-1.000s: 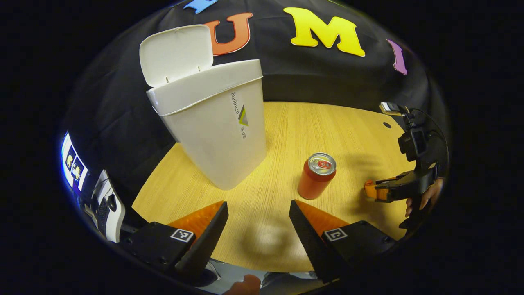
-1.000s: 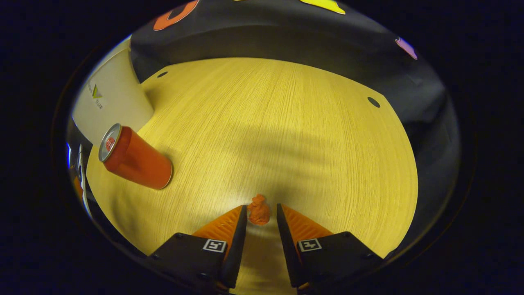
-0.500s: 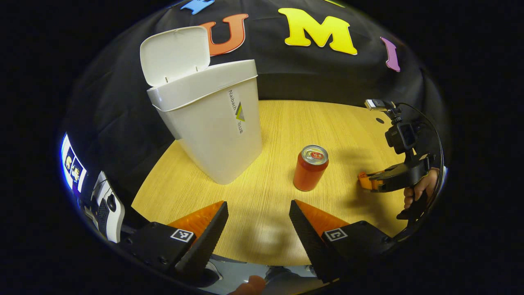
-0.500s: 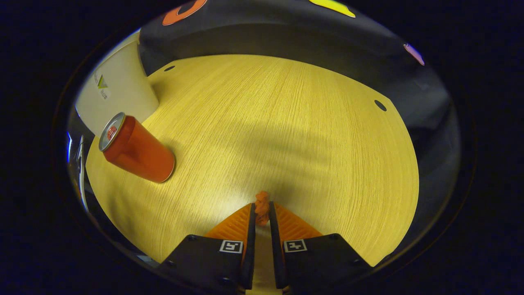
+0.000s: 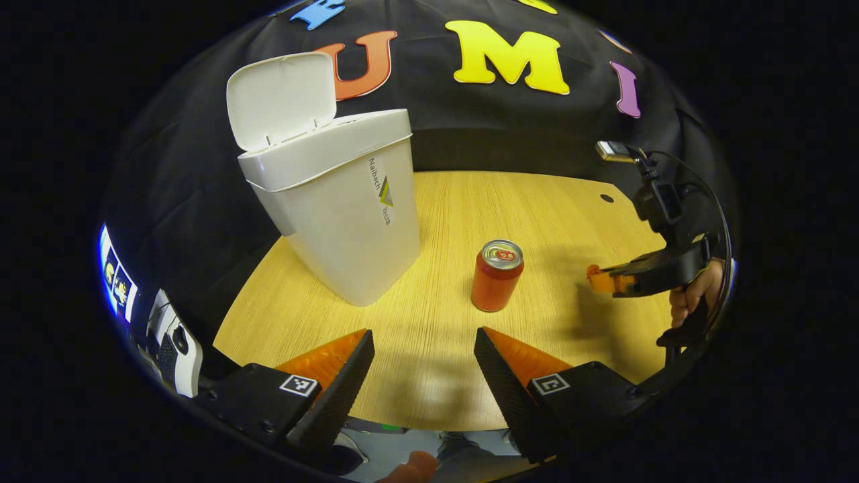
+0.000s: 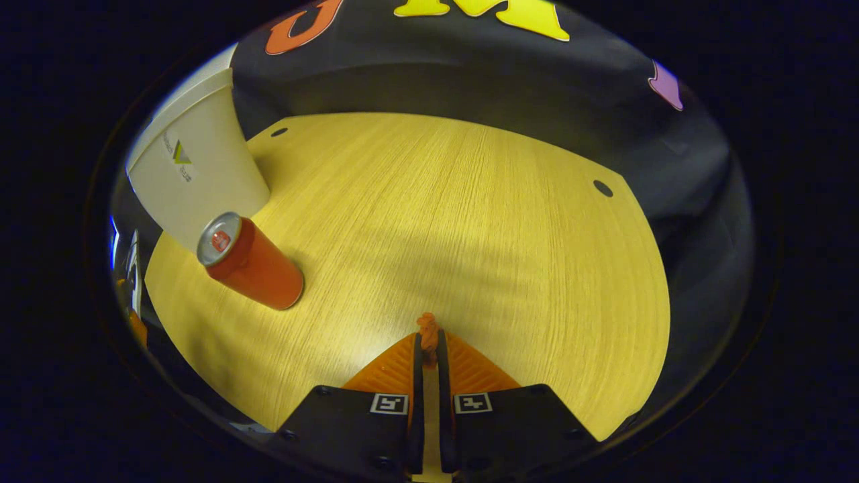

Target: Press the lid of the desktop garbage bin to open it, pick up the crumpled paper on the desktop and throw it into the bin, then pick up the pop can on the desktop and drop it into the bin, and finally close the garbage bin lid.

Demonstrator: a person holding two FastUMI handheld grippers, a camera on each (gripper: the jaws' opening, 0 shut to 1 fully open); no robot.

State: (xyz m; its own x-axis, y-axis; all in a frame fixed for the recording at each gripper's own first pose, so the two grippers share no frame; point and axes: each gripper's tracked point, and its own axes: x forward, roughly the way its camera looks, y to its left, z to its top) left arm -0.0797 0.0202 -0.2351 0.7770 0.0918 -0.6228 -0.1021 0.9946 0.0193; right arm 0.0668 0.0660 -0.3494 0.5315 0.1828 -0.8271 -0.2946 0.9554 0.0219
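The white bin [image 5: 342, 215] stands on the left of the wooden table [image 5: 456, 376] with its lid [image 5: 280, 99] flipped up; its side also appears in the right gripper view as the bin [image 6: 194, 174]. An orange pop can [image 5: 495, 276] stands upright to the right of the bin, and the can [image 6: 251, 265] is left of my right gripper. My right gripper [image 6: 427, 335] is shut on a small crumpled orange paper [image 6: 427, 327], held above the table. In the left gripper view the right gripper [image 5: 604, 278] holds the paper [image 5: 593, 272] right of the can. My left gripper [image 5: 423, 352] is open over the near table edge.
A lit screen and a white device [image 5: 171, 339] sit off the table at the far left. Two small dark holes mark the table, one hole [image 6: 602, 188] at the far right. A hand [image 5: 694, 298] holds the right gripper.
My right gripper closed fully on the crumpled paper and lifted it off the table. My left gripper drew back slightly, still open.
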